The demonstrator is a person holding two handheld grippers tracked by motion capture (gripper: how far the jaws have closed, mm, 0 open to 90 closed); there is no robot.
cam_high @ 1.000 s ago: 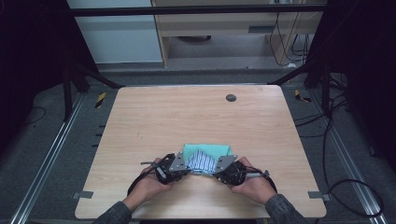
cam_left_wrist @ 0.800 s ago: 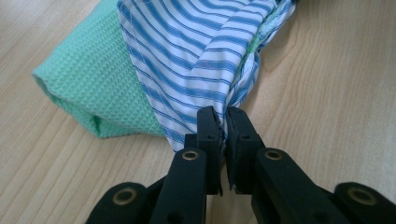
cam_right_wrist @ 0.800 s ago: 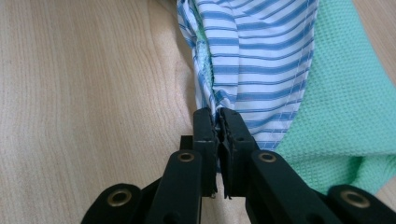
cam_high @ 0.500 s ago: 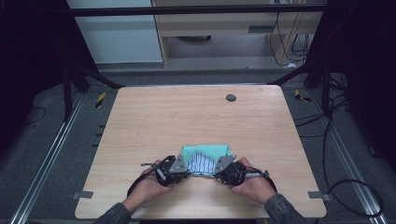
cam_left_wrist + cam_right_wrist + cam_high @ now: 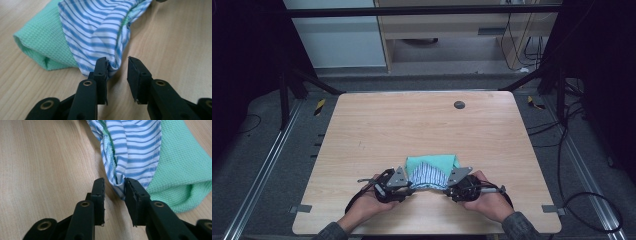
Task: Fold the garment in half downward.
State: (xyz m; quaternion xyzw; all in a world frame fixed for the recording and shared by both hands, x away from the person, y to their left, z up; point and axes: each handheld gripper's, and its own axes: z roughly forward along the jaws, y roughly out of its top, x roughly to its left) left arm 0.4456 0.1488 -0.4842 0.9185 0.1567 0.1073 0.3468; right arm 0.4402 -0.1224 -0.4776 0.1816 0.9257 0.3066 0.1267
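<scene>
Both claws (image 5: 117, 66) (image 5: 113, 187) just parted, loose beside unlabelled striped cloth (image 5: 428, 175) on green cloth (image 5: 432, 161).

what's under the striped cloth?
A green waffle-weave cloth lies under the blue-and-white striped cloth, sticking out beside it and showing in the fold. Both rest on the wooden table. Anything deeper inside the fold is covered.

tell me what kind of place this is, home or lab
Most likely a lab or recording workspace: a bare wooden table stands inside a black metal frame, with loose cables on the grey floor around it.
</scene>
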